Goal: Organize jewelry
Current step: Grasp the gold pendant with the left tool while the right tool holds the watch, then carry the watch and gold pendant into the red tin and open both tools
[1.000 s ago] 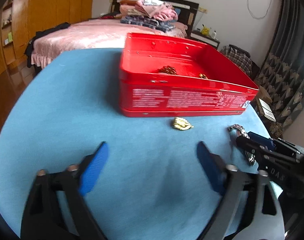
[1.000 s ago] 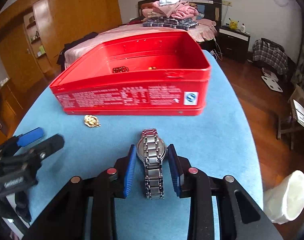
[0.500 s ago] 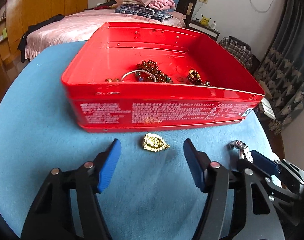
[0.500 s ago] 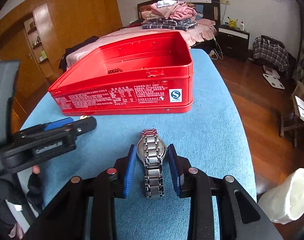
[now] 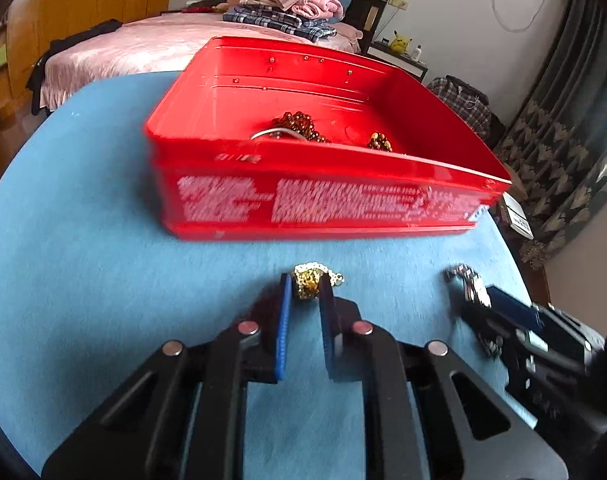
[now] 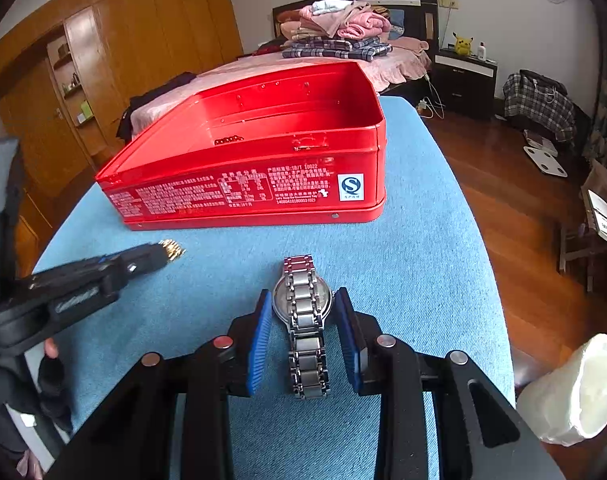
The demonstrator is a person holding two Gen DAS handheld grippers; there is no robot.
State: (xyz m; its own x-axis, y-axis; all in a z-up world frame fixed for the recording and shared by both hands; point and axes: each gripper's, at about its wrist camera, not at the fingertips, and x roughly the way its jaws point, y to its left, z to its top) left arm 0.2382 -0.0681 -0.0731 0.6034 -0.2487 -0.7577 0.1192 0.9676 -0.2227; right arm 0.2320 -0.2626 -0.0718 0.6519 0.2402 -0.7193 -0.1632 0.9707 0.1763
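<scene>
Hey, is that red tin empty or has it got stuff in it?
Not empty: the lidless red tin holds brown bead strands and a silvery ring.

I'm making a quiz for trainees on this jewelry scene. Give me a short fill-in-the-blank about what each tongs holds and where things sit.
1. The left tongs are closed on a ____-coloured pendant.
2. The right tongs grip a silver ____.
3. The beaded bracelets lie inside the ____ tin.
4. The tin rests on a ____ tablecloth.

Missing words: gold; watch; red; blue
</scene>
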